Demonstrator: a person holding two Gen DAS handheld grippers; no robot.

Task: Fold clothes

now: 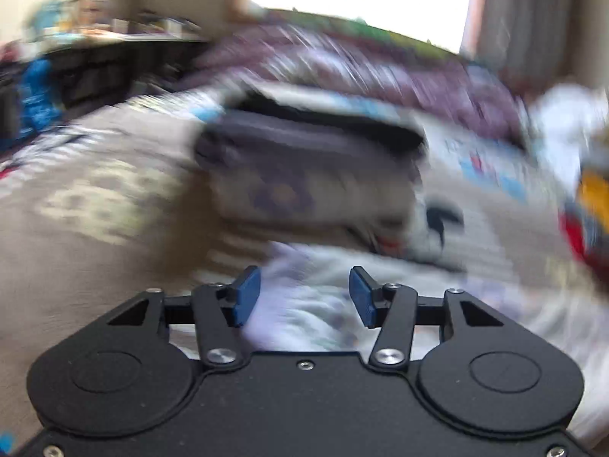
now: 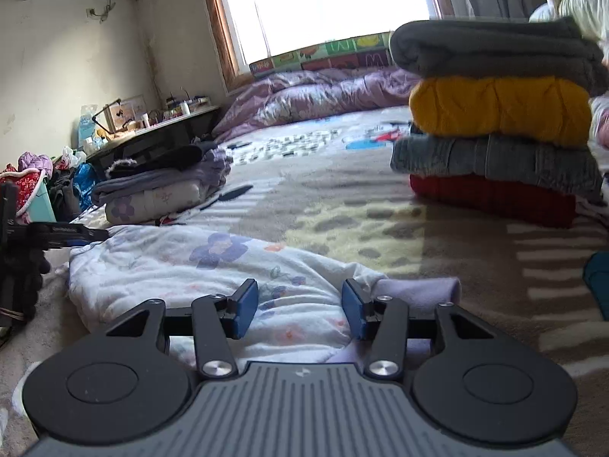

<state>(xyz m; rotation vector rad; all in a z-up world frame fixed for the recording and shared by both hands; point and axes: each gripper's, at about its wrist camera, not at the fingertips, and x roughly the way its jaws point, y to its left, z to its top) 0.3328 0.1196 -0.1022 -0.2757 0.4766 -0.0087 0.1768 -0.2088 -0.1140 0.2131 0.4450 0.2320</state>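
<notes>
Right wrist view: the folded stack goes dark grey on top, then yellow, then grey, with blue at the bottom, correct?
Not quite. The stack has a red garment at the bottom, not blue. The right wrist view shows dark grey, yellow and grey above it as you said.

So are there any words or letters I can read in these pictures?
"M": what looks like a yellow letter on a purple panel of the colourful board under the window.
Its other panels: too blurred to read.
Left wrist view: all blurred, nothing readable.
</notes>
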